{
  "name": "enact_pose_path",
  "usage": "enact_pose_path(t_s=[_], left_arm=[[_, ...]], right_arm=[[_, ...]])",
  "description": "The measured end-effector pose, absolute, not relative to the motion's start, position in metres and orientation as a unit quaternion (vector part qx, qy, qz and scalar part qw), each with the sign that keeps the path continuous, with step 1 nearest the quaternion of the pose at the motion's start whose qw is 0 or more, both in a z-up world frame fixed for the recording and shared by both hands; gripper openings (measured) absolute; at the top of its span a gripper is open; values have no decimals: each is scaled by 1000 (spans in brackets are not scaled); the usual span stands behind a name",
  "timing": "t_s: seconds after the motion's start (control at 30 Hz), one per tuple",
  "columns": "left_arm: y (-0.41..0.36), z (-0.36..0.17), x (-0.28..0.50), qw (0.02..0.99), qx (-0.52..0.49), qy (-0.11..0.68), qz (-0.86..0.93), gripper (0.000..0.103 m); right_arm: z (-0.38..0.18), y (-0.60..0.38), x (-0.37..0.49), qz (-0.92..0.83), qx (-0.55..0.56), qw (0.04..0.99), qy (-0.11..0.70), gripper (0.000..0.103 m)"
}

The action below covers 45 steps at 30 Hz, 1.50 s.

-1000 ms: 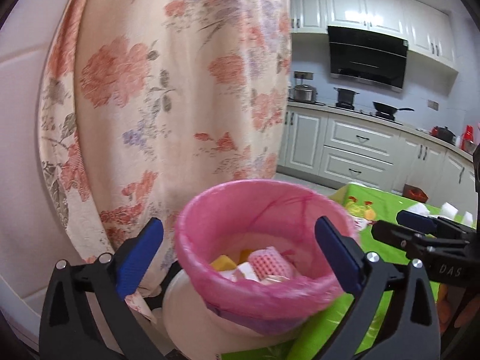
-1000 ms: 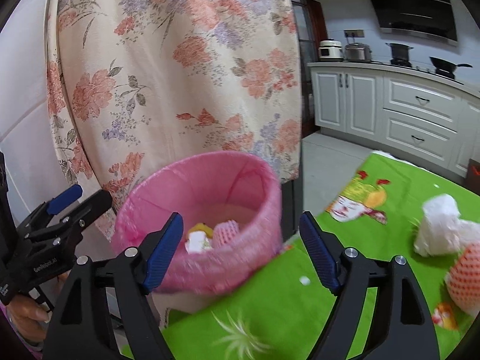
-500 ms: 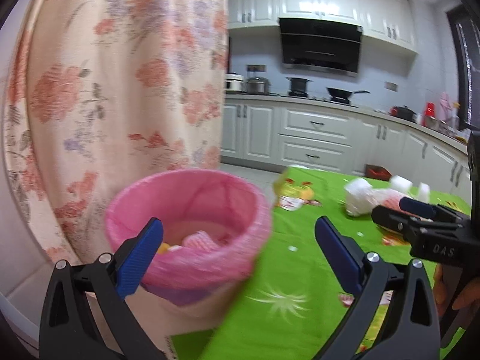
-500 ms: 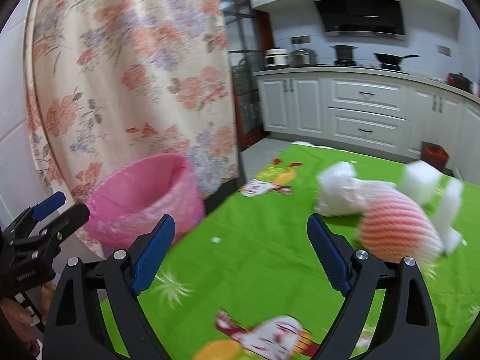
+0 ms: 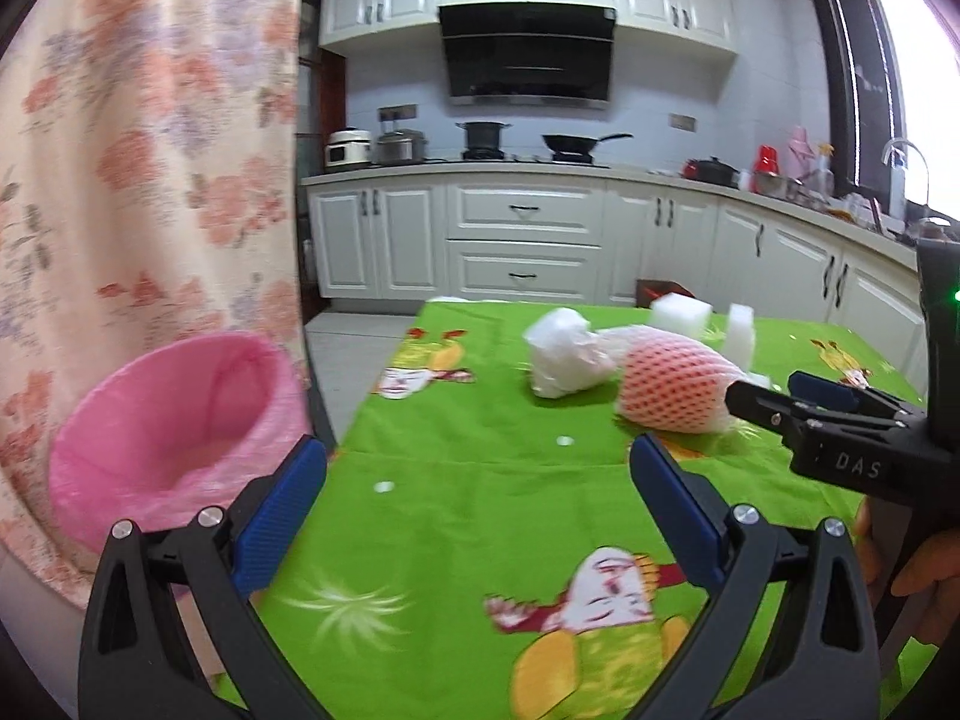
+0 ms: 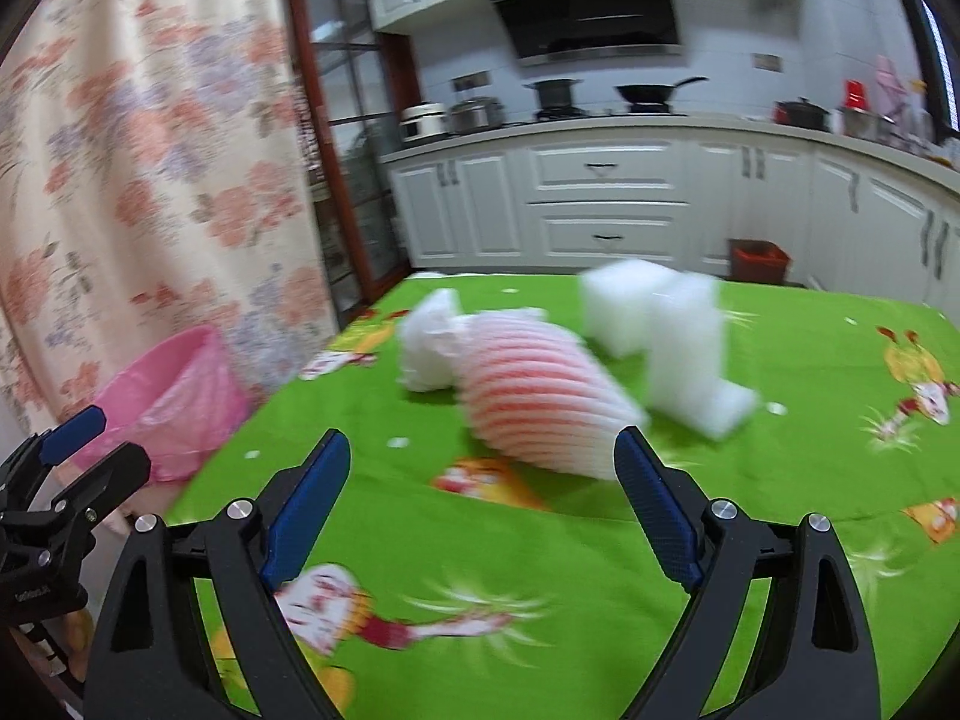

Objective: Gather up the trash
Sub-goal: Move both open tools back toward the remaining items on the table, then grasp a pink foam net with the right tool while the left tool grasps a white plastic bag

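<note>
**While both tools hang empty, three pieces wait on the bench**

With the right tool (image 6: 480,507) spread to its widest and nothing between its pads, no piece in hand. Same for the left tool (image 5: 477,507): spread wide, gripping nothing, angled down over the green bench (image 5: 480,528).

Just ahead of the right tool and slightly to its right, the red-and-white foam net sleeve (image 6: 534,402), lying on its side. Touching its far end, a crumpled white plastic bag (image 6: 429,342). Beyond and to the right, white foam blocks (image 6: 660,336), blurred, so their exact count hard to give. A few white crumbs scattered on the cloth near the tool tips.

Off to the left of both tools, past the bench edge, the pink-lined bin (image 5: 174,420), standing against the floral curtain (image 5: 150,180). Contents not visible from either view, so no telling how much is already collected. Judged from what lies out: sleeve, bag and blocks all left to gather.

Open cloth between tools and trash, nothing in the way of a straight reach. Near-left bench edge close beside the bin; likely an easy carry across, with the curtain the only thing to brush.
</note>
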<state>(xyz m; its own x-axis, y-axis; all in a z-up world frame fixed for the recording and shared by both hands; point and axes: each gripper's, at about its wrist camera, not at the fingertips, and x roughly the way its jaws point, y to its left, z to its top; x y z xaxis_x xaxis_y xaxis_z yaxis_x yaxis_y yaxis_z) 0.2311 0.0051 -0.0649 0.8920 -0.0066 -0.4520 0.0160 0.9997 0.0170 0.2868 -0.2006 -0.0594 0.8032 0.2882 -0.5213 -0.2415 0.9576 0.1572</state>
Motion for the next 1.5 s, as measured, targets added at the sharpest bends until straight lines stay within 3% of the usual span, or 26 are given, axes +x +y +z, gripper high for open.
enact_pose_path(t_s=[0.3,0.97,1.07,1.23,1.33,1.5], left_arm=[[-27,-91,264,966,14,258,-7,98],[9,-103,315,962,2,270,31,98],[12,-103,329,963,1,268,30,98],[11,-100,349,965,-1,261,29,98],[8,-100,361,965,-1,262,26,98],[-5,-103,381,963,-2,268,13,98]], right_arm=[[-65,-234,316,110,34,952,285,85],[-92,-185,397,143,-28,925,350,84],[-94,-181,398,146,-40,922,356,70],[-97,-182,394,148,-44,919,363,39],[-96,-188,386,144,-44,921,359,33],[-94,-205,370,124,-30,927,353,31]])
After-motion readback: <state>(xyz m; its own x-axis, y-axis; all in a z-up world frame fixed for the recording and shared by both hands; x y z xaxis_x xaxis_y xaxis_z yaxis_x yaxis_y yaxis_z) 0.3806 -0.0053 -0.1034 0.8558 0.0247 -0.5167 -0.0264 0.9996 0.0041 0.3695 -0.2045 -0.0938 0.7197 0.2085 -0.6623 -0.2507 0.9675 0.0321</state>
